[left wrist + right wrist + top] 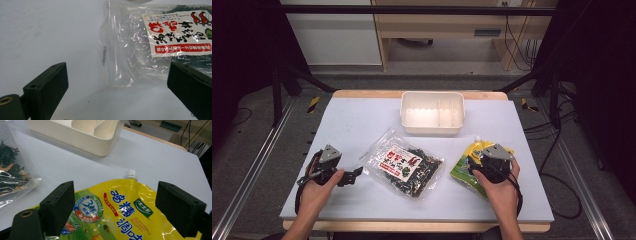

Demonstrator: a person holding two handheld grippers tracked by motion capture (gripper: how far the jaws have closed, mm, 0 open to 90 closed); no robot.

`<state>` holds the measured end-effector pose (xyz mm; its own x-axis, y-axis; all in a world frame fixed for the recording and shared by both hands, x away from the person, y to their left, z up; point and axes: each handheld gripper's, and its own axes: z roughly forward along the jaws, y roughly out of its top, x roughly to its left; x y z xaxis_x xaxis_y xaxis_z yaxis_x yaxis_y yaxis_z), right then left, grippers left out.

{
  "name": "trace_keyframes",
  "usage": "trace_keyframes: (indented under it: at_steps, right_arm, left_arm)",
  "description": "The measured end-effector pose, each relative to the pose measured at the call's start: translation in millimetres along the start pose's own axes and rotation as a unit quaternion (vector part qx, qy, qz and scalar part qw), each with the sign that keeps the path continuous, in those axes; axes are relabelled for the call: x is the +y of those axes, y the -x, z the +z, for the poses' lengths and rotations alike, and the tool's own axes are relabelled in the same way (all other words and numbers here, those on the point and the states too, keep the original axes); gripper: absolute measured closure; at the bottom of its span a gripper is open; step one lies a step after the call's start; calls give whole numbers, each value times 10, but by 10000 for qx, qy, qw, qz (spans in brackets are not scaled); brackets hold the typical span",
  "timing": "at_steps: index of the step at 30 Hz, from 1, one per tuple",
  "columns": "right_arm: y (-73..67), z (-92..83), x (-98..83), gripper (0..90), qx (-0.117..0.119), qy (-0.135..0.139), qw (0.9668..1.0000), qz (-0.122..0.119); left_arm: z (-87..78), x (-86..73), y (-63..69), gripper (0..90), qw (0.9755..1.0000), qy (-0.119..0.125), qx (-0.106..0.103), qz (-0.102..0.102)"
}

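Right jaws: our right gripper [115, 212] stands wide open, 2 pads apart over the yellow pouch [120, 212], nothing gripped.
Left jaws: our left gripper [117, 92] is also released, aimed at the clear seaweed bag [160, 47] just ahead.
Pouch place: on the table [362, 120], near the right edge, its white spout [131, 174] toward the white bin [432, 112].
Handling: we judge the pouch soft, slippery, moderately heavy; grip the stiff edge near the spout.
Bag: light, crinkly; take the empty corner.
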<state>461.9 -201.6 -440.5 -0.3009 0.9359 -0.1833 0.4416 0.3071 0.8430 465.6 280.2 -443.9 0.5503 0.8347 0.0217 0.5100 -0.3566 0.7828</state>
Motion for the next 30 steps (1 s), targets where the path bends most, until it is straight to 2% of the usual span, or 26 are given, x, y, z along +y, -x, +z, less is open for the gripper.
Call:
trace_keyframes:
  at_steps: [2, 3, 9, 18, 23, 30]
  right_arm:
    - [-2, -1, -1, 171, 2, -20, 10000, -3]
    - [2, -2, -3, 173, -6, -14, 10000, -3]
    - [57, -15, -17, 174, -73, 12, 9999, 102]
    - [77, -27, -26, 177, -104, -1, 9999, 117]
    - [75, -26, -27, 180, -93, 2, 9999, 108]
    - [83, -24, -30, 183, -101, -5, 9999, 107]
  left_arm:
    - [6, 0, 17, 44, 10000, -2, 40, 10]
    - [5, -4, 29, 44, 9999, -55, 28, 86]
    - [19, -9, 67, 53, 9998, -179, 32, 106]
    - [107, -1, 142, 79, 9989, -459, -8, -102]
    - [146, -14, 142, 103, 9986, -474, 11, -229]
    - [163, -9, 149, 200, 9984, -477, 67, -287]
